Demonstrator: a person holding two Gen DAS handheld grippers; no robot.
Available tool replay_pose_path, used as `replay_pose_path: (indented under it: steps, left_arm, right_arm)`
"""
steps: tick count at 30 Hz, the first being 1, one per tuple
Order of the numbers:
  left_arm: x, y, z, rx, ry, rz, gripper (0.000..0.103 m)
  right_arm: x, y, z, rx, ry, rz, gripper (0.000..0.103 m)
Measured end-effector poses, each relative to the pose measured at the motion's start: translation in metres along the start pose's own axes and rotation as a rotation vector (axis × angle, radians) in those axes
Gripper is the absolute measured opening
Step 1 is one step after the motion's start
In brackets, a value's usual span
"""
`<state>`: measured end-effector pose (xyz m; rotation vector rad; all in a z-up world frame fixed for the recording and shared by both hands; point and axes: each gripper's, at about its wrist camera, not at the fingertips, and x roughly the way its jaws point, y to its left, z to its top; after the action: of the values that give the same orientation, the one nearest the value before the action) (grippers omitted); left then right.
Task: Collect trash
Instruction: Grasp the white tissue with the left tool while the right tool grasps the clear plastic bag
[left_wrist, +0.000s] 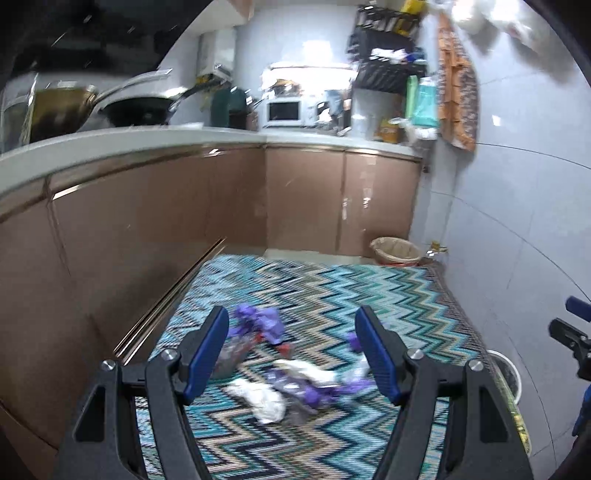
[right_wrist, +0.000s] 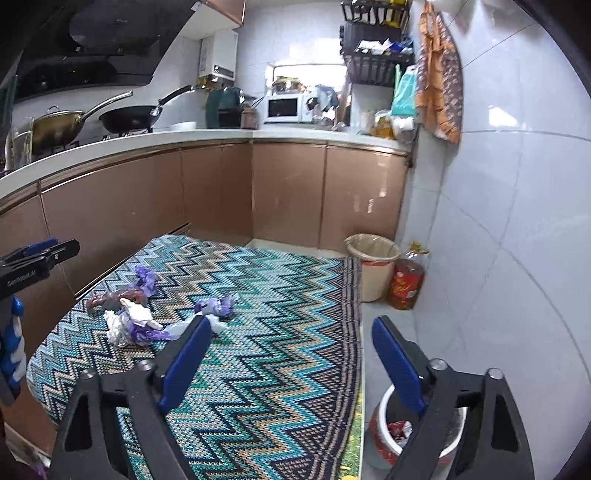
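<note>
- The trash (right_wrist: 162, 314) is a loose scatter of purple plastic scraps, white crumpled tissue and a dark wrapper, lying on the zigzag rug (right_wrist: 266, 354) close to the brown cabinets (right_wrist: 147, 199), toward the rug's left side in the right wrist view.
- The left hand-held gripper (left_wrist: 291, 350) hangs over the pile, tilted down, its blue pads spread with nothing between them; the pieces (left_wrist: 280, 384) show through the gap. It seems lined up this way to come down on one scrap, probably the white tissue or the purple bag nearest it.
- The right hand-held gripper (right_wrist: 291, 362) is also spread and empty. It points over bare rug to the right of the pile, so it looks like the spare hand for now, or it is placed to take the scraps at the pile's right edge.
- A small round bin (right_wrist: 391, 428) with red wrappers inside stands on the floor just off the rug's right edge, under the right hand-held gripper; that is likely where the pieces go.
- A taller lined waste basket (right_wrist: 373, 266) sits in the far corner beside a red bottle (right_wrist: 406, 284), well apart from the pile.
- Nothing blocks the way down to the scraps. The pieces overlap, so a pinch may lift several or drag thin plastic along.
- Above, the table (right_wrist: 207, 134) carries pans and a microwave, none of it in the way.
</note>
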<state>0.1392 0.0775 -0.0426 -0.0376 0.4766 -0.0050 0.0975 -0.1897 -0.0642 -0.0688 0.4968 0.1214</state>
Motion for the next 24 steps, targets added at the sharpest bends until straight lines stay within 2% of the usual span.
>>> replay_pose_path:
  steps: [4, 7, 11, 16, 19, 24]
  left_arm:
    - [0.020, 0.038, -0.010, -0.076, 0.074, -0.004, 0.069]
    - [0.034, 0.052, -0.018, -0.102, 0.126, -0.064, 0.069]
    - [0.054, 0.045, -0.030, -0.093, 0.210, -0.169, 0.069]
    - [0.078, 0.023, -0.040, -0.055, 0.268, -0.237, 0.069]
    - [0.091, 0.012, -0.044, -0.040, 0.291, -0.260, 0.068]
    - [0.115, 0.016, -0.045, -0.067, 0.322, -0.253, 0.068]
  right_arm:
    - [0.027, 0.000, -0.001, 0.011, 0.052, 0.075, 0.065]
    - [0.050, 0.005, -0.003, 0.002, 0.097, 0.149, 0.056]
    - [0.080, 0.021, -0.006, -0.041, 0.150, 0.221, 0.054]
    - [0.108, 0.035, -0.009, -0.070, 0.193, 0.276, 0.054]
    - [0.123, 0.039, -0.011, -0.076, 0.219, 0.295, 0.054]
    - [0.142, 0.042, -0.014, -0.073, 0.252, 0.320, 0.054]
